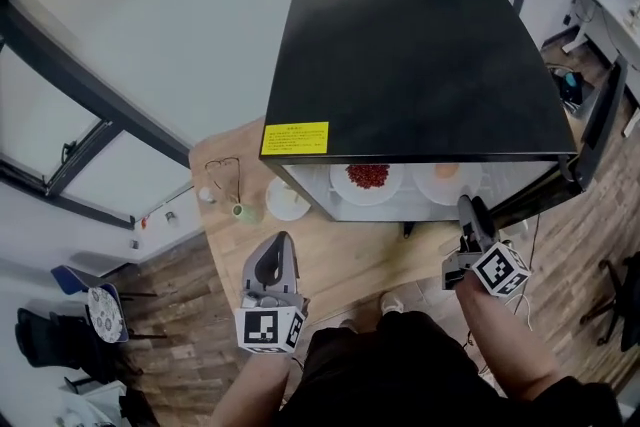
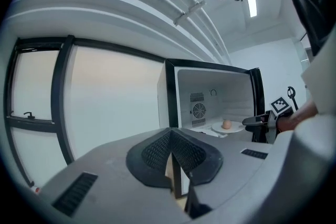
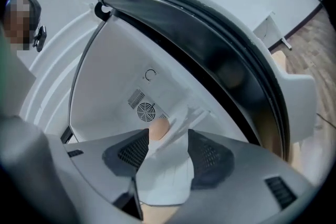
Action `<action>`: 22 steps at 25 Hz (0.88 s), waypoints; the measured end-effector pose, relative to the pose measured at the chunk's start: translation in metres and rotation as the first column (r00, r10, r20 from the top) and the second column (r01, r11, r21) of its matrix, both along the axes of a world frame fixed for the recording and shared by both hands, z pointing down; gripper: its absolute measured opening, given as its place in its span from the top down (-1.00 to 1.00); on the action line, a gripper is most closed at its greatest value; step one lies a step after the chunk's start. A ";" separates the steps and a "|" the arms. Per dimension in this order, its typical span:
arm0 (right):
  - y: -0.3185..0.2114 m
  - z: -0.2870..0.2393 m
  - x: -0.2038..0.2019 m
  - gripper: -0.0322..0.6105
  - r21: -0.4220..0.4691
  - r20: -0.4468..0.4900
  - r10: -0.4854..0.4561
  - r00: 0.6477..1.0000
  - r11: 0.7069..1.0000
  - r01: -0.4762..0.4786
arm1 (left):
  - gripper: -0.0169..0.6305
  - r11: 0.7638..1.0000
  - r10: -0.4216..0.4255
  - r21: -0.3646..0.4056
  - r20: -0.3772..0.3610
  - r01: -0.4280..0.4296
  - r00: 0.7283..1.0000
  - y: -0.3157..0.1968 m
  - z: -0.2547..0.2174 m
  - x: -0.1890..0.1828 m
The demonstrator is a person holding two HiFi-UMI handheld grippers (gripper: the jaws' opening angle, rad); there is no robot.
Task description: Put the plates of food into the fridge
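1. The black mini fridge [image 1: 410, 65] stands on the wooden worktop [image 1: 335, 260]. Its door [image 1: 600, 130] is swung wide to the right, so the whole front opening is clear. There is bare worktop between the fridge and the person.
2. Two plates sit side by side on the fridge floor: a plate of red food [image 1: 368, 177] on the left and a plate with a pale brown egg-like piece [image 1: 447, 177] on the right.
3. A third white dish [image 1: 287, 200] is out on the worktop, just beside the fridge's left front corner. A small green cup [image 1: 243, 212] and a pair of spectacles [image 1: 225, 177] lie near it.
4. The right gripper [image 3: 168, 136] has its fingers spread, with the near rim of the egg plate [image 3: 165, 176] lying in the gap. I cannot tell whether either finger touches it.
5. The left gripper [image 2: 170, 134] has its fingers pressed together at the tips, with nothing in them.
6. The right gripper [image 1: 468, 210] reaches forward to the fridge mouth. The left gripper [image 1: 277, 250] is held back over the worktop, well apart from the fridge and pointing towards it.
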State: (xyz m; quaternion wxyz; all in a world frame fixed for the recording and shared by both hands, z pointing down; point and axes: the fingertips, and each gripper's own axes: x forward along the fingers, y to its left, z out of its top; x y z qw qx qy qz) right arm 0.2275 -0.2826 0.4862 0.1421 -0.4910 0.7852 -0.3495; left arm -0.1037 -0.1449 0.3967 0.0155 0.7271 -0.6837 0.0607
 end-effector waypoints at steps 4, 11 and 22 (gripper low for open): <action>0.011 0.004 -0.004 0.18 0.012 -0.045 -0.027 0.999 1.000 0.027 | 0.94 0.998 -0.060 0.036 0.035 0.058 0.998 0.036 -0.007 -0.021; 0.059 0.020 -0.033 0.18 -0.038 -0.101 -0.034 0.994 0.999 0.030 | 0.94 0.986 -0.166 0.039 0.029 0.165 0.986 0.113 -0.004 -0.071; 0.189 0.069 -0.170 0.19 -0.152 -0.103 -0.354 0.930 0.929 0.337 | 0.94 0.958 -0.286 0.029 0.032 0.286 0.958 0.248 0.009 -0.141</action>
